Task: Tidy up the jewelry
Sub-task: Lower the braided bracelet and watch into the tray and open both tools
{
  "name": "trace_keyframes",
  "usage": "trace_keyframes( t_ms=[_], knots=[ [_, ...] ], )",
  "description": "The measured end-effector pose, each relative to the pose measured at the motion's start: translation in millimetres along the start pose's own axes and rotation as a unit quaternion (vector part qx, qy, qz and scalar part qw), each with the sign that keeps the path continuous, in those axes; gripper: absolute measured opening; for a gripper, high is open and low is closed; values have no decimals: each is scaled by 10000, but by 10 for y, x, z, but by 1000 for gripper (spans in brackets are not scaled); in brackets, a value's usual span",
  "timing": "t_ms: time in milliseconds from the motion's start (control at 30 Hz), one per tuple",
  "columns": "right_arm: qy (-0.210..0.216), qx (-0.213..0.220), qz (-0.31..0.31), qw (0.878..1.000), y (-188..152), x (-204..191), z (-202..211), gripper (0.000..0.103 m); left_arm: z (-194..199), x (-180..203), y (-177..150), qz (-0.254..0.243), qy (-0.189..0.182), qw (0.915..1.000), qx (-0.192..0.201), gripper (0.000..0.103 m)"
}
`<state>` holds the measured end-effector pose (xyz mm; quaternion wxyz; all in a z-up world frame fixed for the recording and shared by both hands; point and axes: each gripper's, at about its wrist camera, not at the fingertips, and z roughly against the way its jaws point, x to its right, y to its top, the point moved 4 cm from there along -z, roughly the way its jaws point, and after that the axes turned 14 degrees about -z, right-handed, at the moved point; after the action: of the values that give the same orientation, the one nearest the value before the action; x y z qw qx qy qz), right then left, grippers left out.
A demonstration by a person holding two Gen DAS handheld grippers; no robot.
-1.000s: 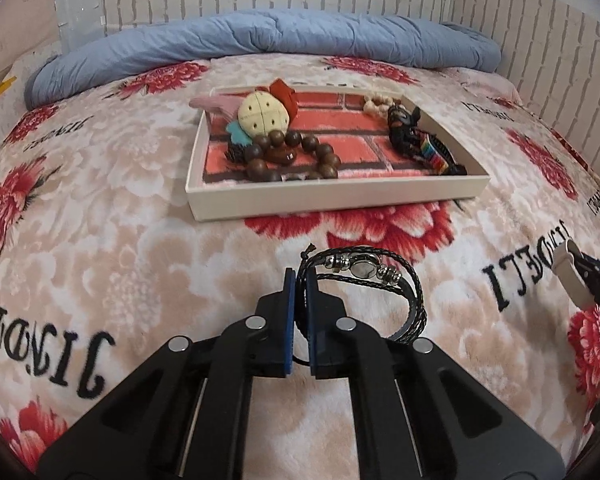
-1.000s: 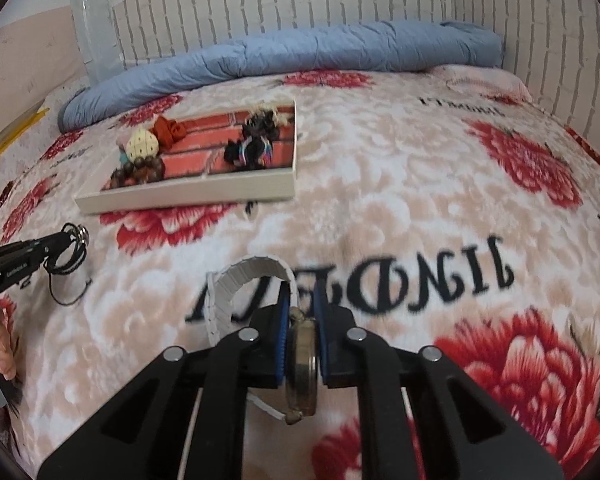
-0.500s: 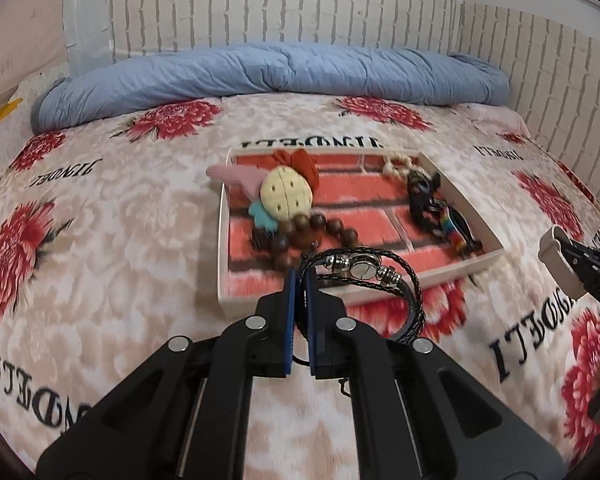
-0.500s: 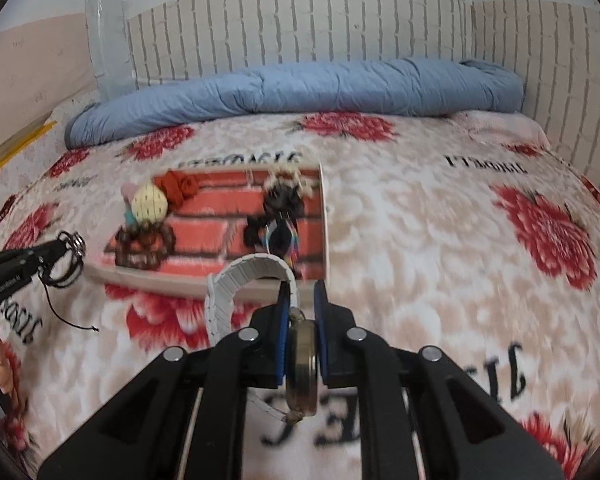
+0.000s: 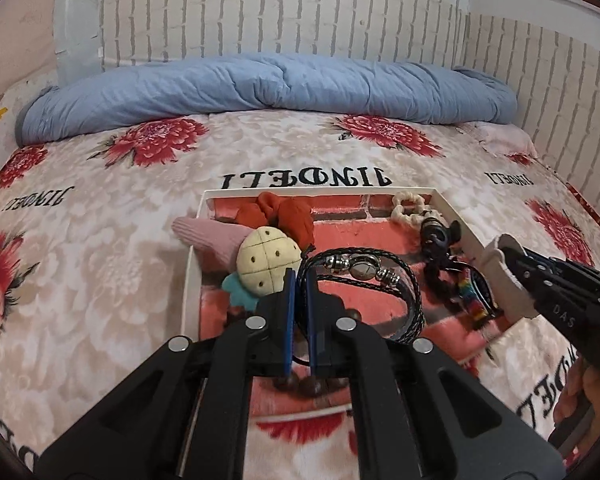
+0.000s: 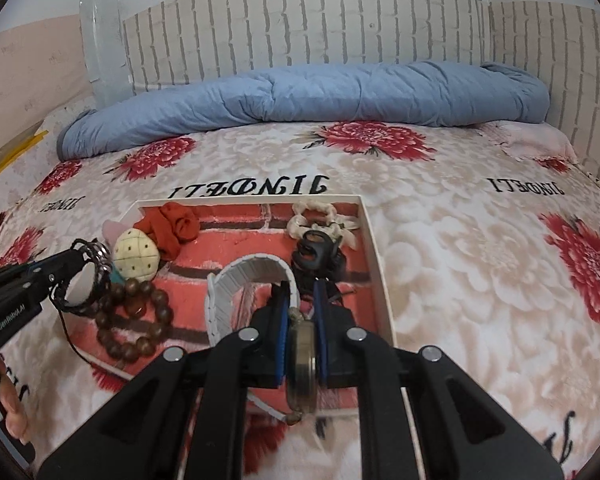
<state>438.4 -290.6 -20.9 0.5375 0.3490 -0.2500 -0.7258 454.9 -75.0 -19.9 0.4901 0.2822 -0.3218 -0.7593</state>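
A white tray (image 5: 191, 280) with a red brick-pattern floor lies on the bed; its rim also shows in the right wrist view (image 6: 374, 252). My left gripper (image 5: 298, 280) is shut on a black braided bracelet (image 5: 408, 280) with a silver clasp, held over the tray's middle; the same gripper (image 6: 78, 256) appears at the left of the right wrist view. My right gripper (image 6: 302, 292) is shut on a white-strapped watch (image 6: 252, 268), holding it above the tray's near right part; it also shows in the left wrist view (image 5: 500, 256).
In the tray lie a brown bead bracelet (image 6: 132, 320), a cream round charm (image 6: 136, 254), a red scrunchie (image 6: 172, 226), a cream scrunchie (image 6: 320, 216) and black accessories (image 6: 318, 252). A rolled blue duvet (image 6: 300, 92) lies along the brick-pattern wall. The bedspread is floral.
Both grippers have moved forward from the bedspread to over the tray, each still holding its piece. The tray now sits directly under both.
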Motion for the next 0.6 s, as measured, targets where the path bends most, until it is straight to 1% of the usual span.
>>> trace_keyframes(
  t_ms=[67,167,267,467,600],
  knots=[
    [-43,-21,26,10000,6,-19,-112,12,-106,3,-7,28,-79,10000,-19,3],
    [-70,-78,-21,9999,17,-3,-268,12,-288,-3,-28,-37,-9,10000,-72,3],
    [-109,-103,-32,9999,25,1,-393,12,-414,-40,-35,12,-31,9999,-109,3],
    [-193,-95,39,9998,15,20,-506,12,-636,-118,15,51,-14,9999,-112,3],
    [-303,-30,105,9995,24,17,-527,12,-669,-86,8,-43,16,9999,-107,4]
  ],
)
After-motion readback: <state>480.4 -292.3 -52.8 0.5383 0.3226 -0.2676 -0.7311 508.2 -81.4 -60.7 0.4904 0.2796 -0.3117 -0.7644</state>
